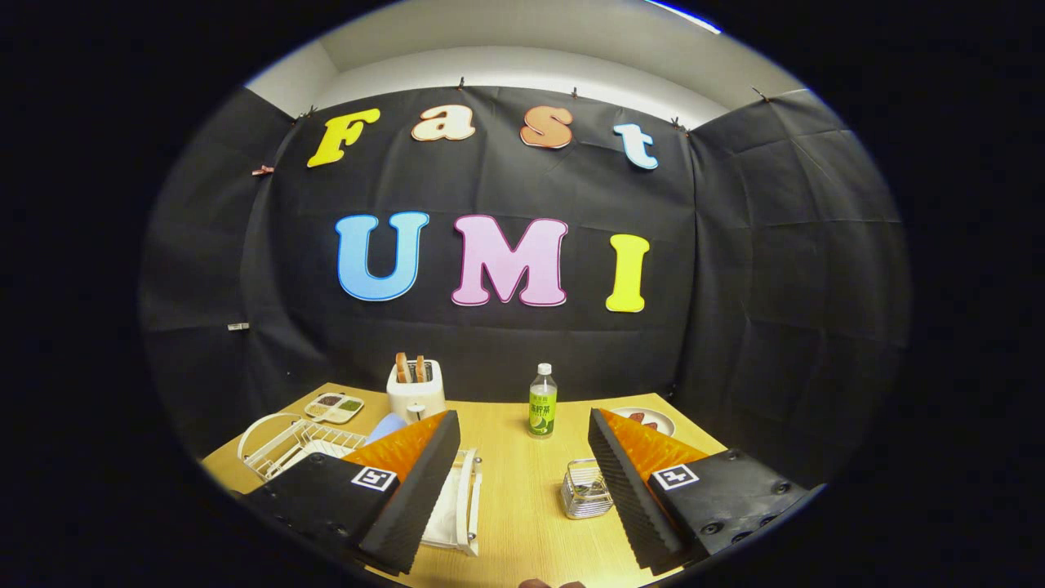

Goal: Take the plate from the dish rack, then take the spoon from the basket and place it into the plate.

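Tool (522, 433) fingers spread wide, holding nothing, above tabletop (522, 498). Dish rack (302, 445) lower left with pale blue plate (384, 426); wire basket (586, 490) lower centre, beside right finger.

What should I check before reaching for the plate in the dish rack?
1. Gripper open, nothing between fingers: ok.
2. Dish rack in view, beside the left finger: ok.
3. Plate in rack: a pale blue edge shows behind the left finger, mostly hidden: cannot tell.
4. Wire basket near the right finger: ok.
5. Spoon in basket: cannot tell.
6. Bottle and toaster stand beyond the fingers, off the path: ok.
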The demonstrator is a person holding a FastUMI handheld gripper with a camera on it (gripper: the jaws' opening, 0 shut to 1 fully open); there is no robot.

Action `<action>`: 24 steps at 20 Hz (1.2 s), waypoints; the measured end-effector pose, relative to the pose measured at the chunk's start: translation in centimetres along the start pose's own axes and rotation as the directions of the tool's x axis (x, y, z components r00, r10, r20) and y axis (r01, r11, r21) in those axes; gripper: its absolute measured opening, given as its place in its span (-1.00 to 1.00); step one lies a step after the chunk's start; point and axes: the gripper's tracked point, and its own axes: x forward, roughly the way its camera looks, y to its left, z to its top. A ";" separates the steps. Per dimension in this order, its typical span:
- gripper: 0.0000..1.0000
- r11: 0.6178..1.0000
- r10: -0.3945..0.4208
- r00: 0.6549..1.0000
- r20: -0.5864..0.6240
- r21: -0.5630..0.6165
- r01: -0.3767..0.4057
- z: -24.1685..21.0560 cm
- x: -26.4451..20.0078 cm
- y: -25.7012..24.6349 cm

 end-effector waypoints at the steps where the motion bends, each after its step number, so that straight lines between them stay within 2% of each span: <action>1: 0.95 1.000 0.005 1.000 -0.012 0.006 -0.005 -0.2 0.0 0.3; 5: 0.94 1.000 0.006 0.998 -0.057 0.007 -0.005 -0.8 0.6 0.9; 9: 0.95 0.999 0.049 0.995 -0.084 0.009 -0.049 -0.8 1.6 2.9; 12: 0.95 0.994 0.109 0.983 -0.150 0.020 -0.107 -1.3 3.3 5.5; 18: 0.96 0.968 0.250 0.907 -0.338 0.111 -0.226 -3.7 6.3 12.1; 21: 0.97 0.966 0.259 0.874 -0.412 0.122 -0.228 -5.5 8.3 14.3; 24: 0.99 0.973 0.231 0.840 -0.491 0.108 -0.205 -7.8 10.1 15.4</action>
